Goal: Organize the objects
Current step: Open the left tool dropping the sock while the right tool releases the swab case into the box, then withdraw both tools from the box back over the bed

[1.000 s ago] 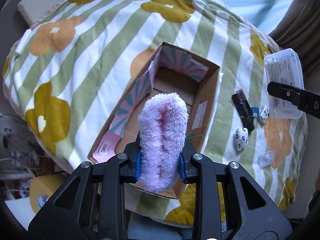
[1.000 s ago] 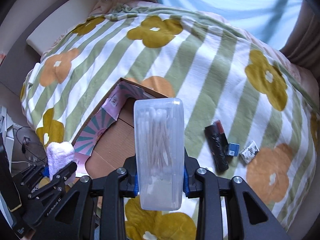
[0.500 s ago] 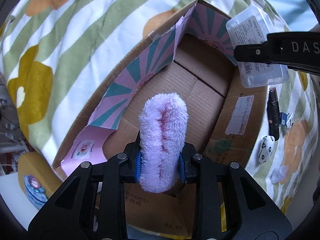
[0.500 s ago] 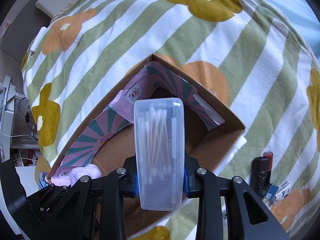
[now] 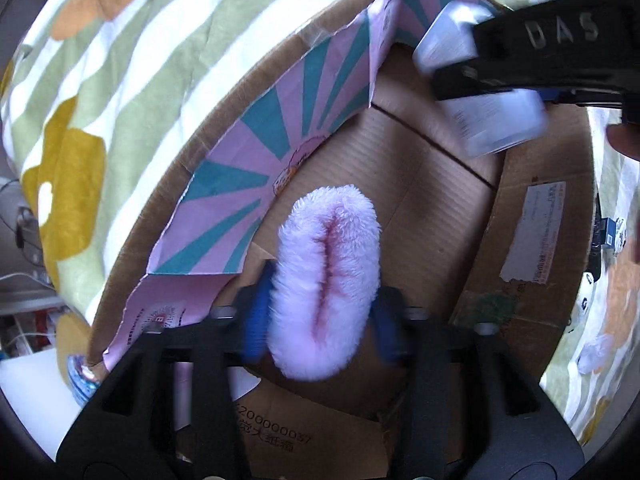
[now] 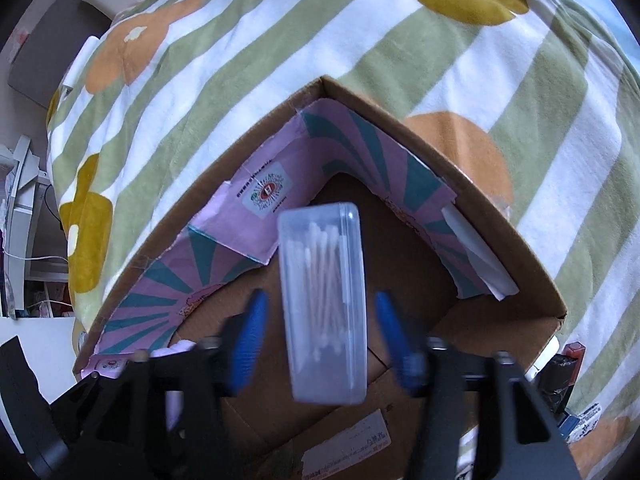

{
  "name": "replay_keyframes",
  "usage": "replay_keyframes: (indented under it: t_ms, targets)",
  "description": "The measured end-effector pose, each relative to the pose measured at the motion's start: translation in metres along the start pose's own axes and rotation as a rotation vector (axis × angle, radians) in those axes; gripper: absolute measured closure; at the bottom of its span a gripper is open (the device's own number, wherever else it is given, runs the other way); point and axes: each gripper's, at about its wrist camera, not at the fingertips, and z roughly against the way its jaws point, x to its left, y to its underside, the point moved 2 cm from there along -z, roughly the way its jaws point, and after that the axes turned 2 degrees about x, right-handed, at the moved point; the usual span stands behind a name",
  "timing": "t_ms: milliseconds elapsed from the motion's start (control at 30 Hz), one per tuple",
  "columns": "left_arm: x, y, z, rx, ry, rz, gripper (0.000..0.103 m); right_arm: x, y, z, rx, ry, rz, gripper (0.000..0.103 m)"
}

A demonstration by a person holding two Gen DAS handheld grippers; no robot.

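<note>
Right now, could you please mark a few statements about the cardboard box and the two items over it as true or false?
1. The pink fluffy item sits between the left gripper's jaws. True; the jaws are opening.
2. The clear case holds pencils. False; it holds cotton swabs.
3. The cardboard box rests on a plain grey sheet. False; it rests on a green-striped flowered blanket.
4. The box's inner walls carry pink and teal paper. True.
5. The right gripper's pads press the case. False; they stand clear of it, opening.
</note>
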Motion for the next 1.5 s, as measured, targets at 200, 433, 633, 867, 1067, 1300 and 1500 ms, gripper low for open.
replay_keyframes:
  t_ms: [200, 433, 633, 867, 1067, 1300, 1500]
  targets:
    - [0.007, 0.001, -0.001, -0.001, 0.064, 0.066, 0.0, -0.008, 0.002, 0.002, 0.004, 0.004, -0.003, 0.0]
    - [0.011, 0.006, -0.002, -0.002, 0.06, 0.062, 0.0, -0.006, 0.004, 0.004, 0.01, 0.01, 0.007, 0.0]
    - [0.017, 0.012, 0.006, -0.018, 0.063, 0.069, 0.0, 0.0, 0.008, 0.018, 0.0, 0.04, 0.032, 0.0]
    - [0.024, 0.023, 0.039, -0.071, 0.081, 0.034, 0.0, 0.008, 0.023, 0.059, -0.052, 0.063, 0.012, 0.0]
    - [0.012, 0.022, 0.085, -0.131, 0.101, -0.032, 0.0, 0.013, 0.045, 0.107, -0.099, 0.087, -0.026, 0.0]
    - [0.006, 0.014, 0.14, -0.224, 0.115, -0.168, 0.0, 0.003, 0.096, 0.171, -0.195, 0.142, -0.158, 0.0]
    - [-0.028, 0.024, 0.178, -0.3, 0.135, -0.335, 0.0, -0.019, 0.154, 0.219, -0.289, 0.226, -0.325, 0.0]
